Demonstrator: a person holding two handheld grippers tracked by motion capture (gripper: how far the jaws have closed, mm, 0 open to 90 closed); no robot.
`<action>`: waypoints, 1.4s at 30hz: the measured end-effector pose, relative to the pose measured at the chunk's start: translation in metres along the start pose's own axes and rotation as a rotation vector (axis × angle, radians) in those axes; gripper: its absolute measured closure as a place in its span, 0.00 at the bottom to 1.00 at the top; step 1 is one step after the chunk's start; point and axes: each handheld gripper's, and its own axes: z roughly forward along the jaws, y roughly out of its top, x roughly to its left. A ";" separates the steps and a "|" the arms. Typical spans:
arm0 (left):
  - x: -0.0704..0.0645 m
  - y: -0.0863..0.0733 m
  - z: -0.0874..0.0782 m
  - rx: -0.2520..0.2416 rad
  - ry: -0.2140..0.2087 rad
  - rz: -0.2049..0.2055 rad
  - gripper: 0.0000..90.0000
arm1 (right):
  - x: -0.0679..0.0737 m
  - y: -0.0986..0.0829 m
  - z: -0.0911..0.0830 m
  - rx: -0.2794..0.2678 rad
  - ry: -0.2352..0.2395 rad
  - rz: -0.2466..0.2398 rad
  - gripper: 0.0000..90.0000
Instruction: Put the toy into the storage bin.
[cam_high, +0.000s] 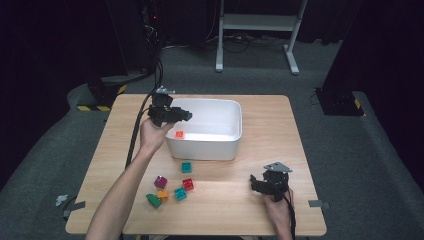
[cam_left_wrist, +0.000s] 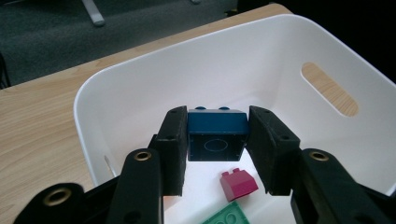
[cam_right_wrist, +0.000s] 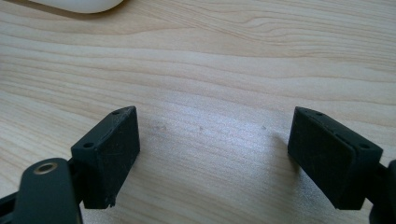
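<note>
High view: a wooden table (cam_high: 260, 210) is seen with a white tub (cam_high: 210, 146) at upper centre.
Left gripper (cam_left_wrist: 217, 140): held over the tub's left edge; its jaws are clamped on a blue brick (cam_left_wrist: 216, 133), studs turned away, at the centre of the left gripper view.
Tub contents: a magenta brick (cam_left_wrist: 238, 184) and a green plate (cam_left_wrist: 229, 215) are seen below the blue brick; an orange brick (cam_high: 179, 134) is seen from above.
Right gripper (cam_right_wrist: 212, 158): held at lower right of the table, jaws spread wide over bare wood, nothing gripped.
Loose bricks (cam_high: 172, 187): scattered at lower left of centre, outside the tub.
</note>
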 end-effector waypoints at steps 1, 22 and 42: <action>0.000 0.000 0.000 -0.001 0.001 0.000 0.65 | 0.000 0.000 0.000 0.000 0.000 0.000 0.18; 0.009 -0.023 -0.044 -0.092 0.025 -0.010 0.36 | 0.000 0.000 0.000 0.000 0.000 0.000 0.18; 0.021 -0.094 -0.092 -0.147 0.051 -0.074 0.32 | 0.000 0.000 0.000 0.000 0.000 0.000 0.18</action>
